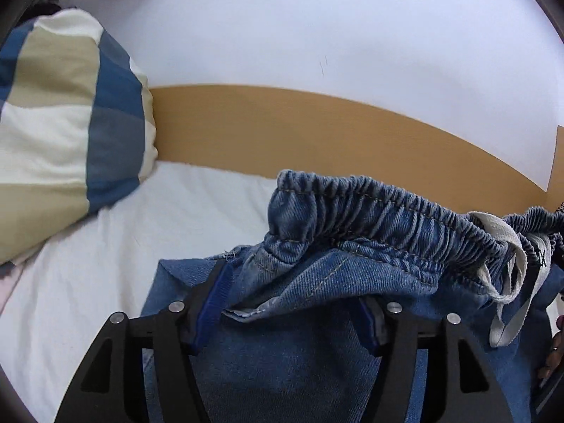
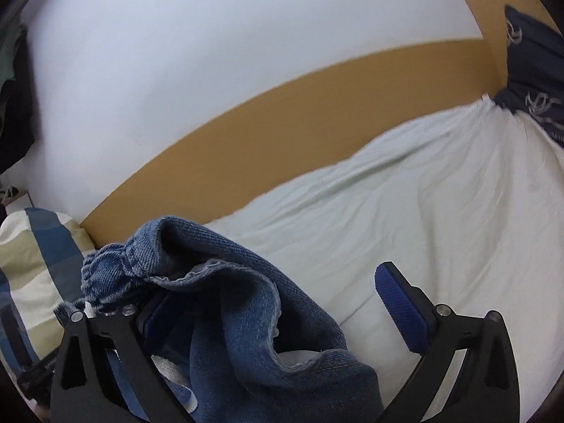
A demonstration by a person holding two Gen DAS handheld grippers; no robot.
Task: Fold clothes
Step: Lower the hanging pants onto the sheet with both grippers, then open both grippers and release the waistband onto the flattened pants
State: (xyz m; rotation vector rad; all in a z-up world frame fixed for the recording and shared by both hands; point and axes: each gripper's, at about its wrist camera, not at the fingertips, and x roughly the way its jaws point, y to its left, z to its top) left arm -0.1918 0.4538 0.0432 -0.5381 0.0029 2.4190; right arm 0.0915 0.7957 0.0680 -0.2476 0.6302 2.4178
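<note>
Blue denim pants (image 1: 352, 218) with a gathered elastic waistband and a white drawstring (image 1: 507, 282) lie bunched on the white bed sheet (image 1: 105, 246). My left gripper (image 1: 294, 285) sits under the waistband end. Its blue pads (image 1: 211, 303) stand apart, with denim draped over and between them but not pinched. In the right wrist view the other end of the pants (image 2: 229, 282) is heaped over the left finger of my right gripper (image 2: 271, 285). The jaws stand wide open, and the right pad (image 2: 402, 306) is bare above the sheet (image 2: 423, 211).
A blue, beige and cream checked pillow (image 1: 63, 123) lies at the left against the wooden bed board (image 1: 317, 134) and white wall. Dark blue patterned bedding (image 2: 532, 81) sits at the far right corner. A person's fingers (image 1: 551, 356) show at the right edge.
</note>
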